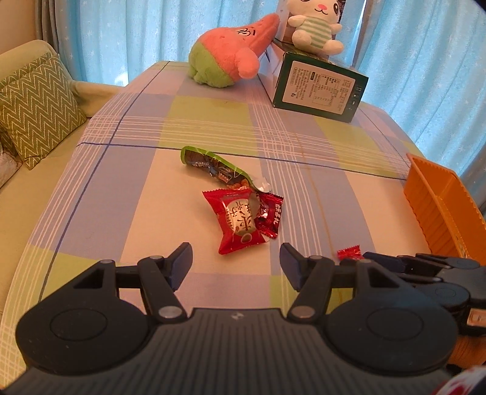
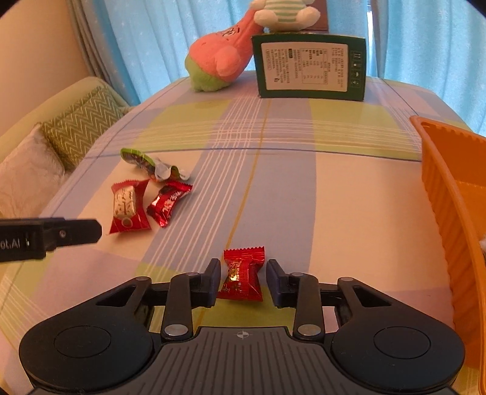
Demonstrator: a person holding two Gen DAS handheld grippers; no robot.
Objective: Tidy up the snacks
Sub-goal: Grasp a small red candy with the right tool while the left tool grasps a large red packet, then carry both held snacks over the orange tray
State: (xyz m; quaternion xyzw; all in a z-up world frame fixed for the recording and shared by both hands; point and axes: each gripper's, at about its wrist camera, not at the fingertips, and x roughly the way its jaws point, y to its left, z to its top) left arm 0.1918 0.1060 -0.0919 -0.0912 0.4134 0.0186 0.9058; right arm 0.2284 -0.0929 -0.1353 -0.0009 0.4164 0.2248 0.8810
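Observation:
My left gripper [image 1: 236,263] is open and empty, just short of a large red snack packet [image 1: 238,223] with a white label. A smaller dark red packet [image 1: 269,215] lies beside it and a green wrapper [image 1: 214,167] behind. My right gripper [image 2: 243,281] is open with its jaws on either side of a small red candy [image 2: 242,275] that lies on the tablecloth; the left finger looks close to or touching its edge. That candy shows in the left wrist view [image 1: 350,253] too. The orange basket [image 2: 449,194] stands at the right.
A green box [image 2: 309,66] and pink-green plush [image 2: 221,57] stand at the table's far side, with a white plush [image 1: 317,25] on top. A sofa with a green zigzag cushion [image 1: 33,103] is at the left. The left gripper's finger [image 2: 76,232] enters the right wrist view.

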